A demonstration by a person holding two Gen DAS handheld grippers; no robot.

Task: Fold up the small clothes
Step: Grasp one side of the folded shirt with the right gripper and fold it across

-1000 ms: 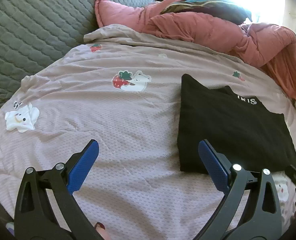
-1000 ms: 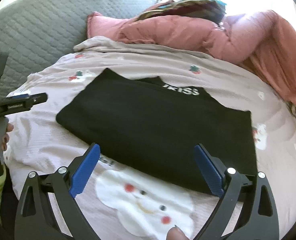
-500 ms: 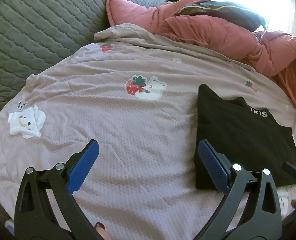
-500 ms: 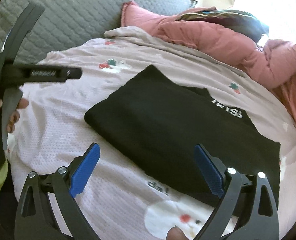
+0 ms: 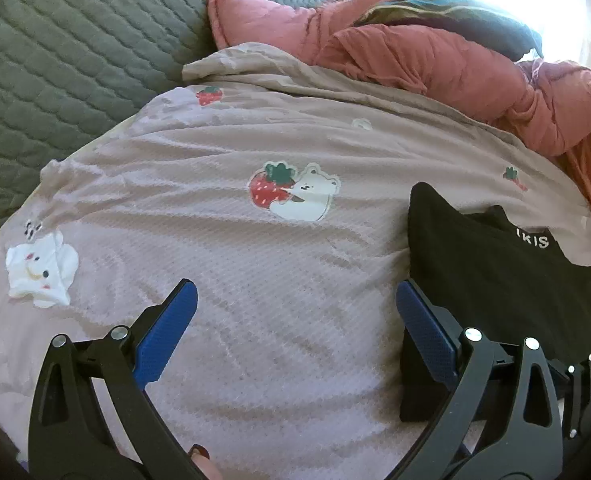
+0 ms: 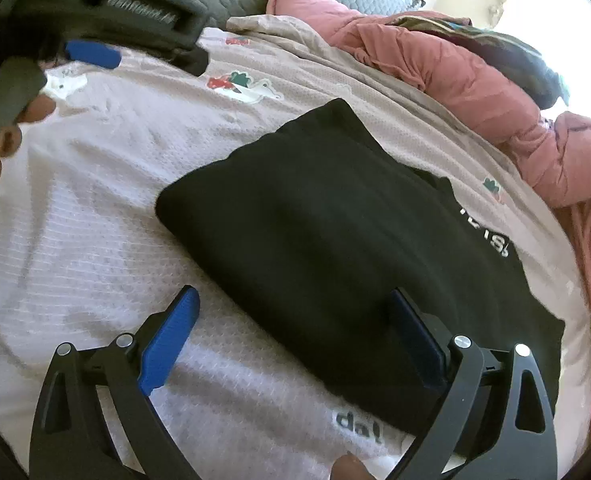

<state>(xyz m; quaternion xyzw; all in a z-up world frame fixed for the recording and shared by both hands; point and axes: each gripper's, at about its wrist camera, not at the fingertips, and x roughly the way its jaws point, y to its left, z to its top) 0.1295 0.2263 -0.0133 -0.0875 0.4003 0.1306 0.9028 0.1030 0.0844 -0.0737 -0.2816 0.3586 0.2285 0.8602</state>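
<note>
**Black folded garment on the bed, both tools spread wide**

Blue-padded fingers of the left tool (image 5: 293, 330) stand wide apart at the bottom of the left wrist view, gripping nothing, over the pale pink bedspread (image 5: 255, 280). The right tool (image 6: 291, 330) is likewise spread wide and empty in the lower part of its view; its right finger overlaps the near edge of the black garment (image 6: 335, 240). The garment lies folded flat on the bedspread, right of centre in the frame, white lettering near its far edge. A strawberry-and-bear print (image 5: 293, 192) sits mid-frame. Farther back, at the upper right, a pink quilt (image 5: 435, 60) lies bunched, and a grey quilted cover (image 5: 75, 60) fills the upper left.
</note>
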